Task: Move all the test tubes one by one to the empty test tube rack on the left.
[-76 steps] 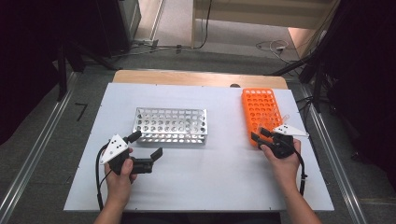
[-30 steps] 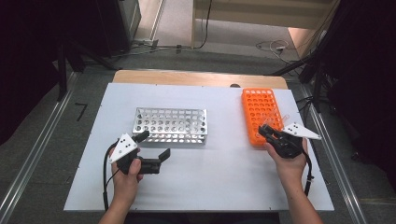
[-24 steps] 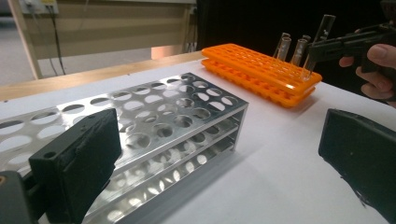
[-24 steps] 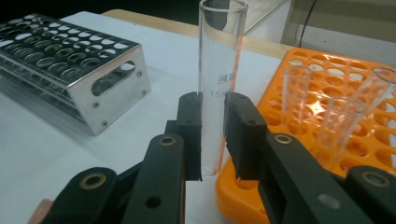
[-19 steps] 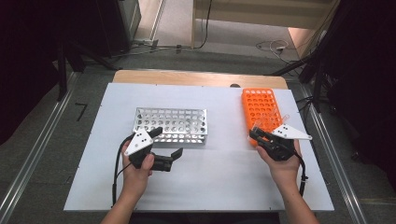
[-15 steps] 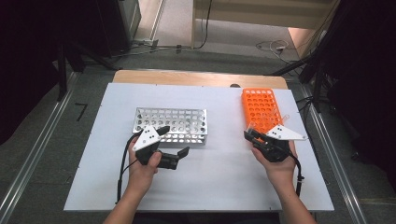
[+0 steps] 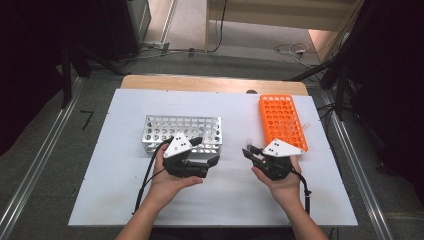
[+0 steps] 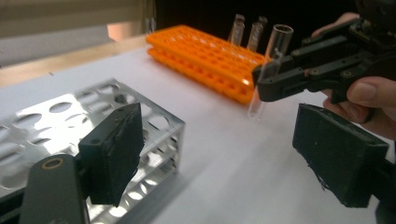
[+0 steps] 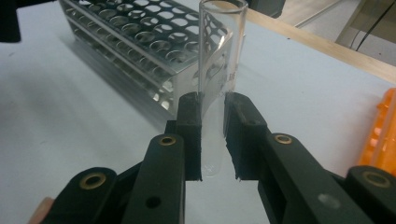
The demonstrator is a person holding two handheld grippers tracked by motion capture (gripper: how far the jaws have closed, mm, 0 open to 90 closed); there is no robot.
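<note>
A: Where is the glass test tube (image 9: 219, 56)?

B: Upright between the pads of my right gripper (image 9: 212, 135), clamped, just right of the silver rack (image 7: 182, 131) and above the white table (image 7: 115, 190).

A: And your left gripper (image 8: 219, 154)?

B: Its jaws have just been closing, nothing between them; they stand wide beside the silver rack. The orange rack (image 7: 281, 120) lies beyond the tube, with more tubes (image 8: 247, 30) standing in it.
</note>
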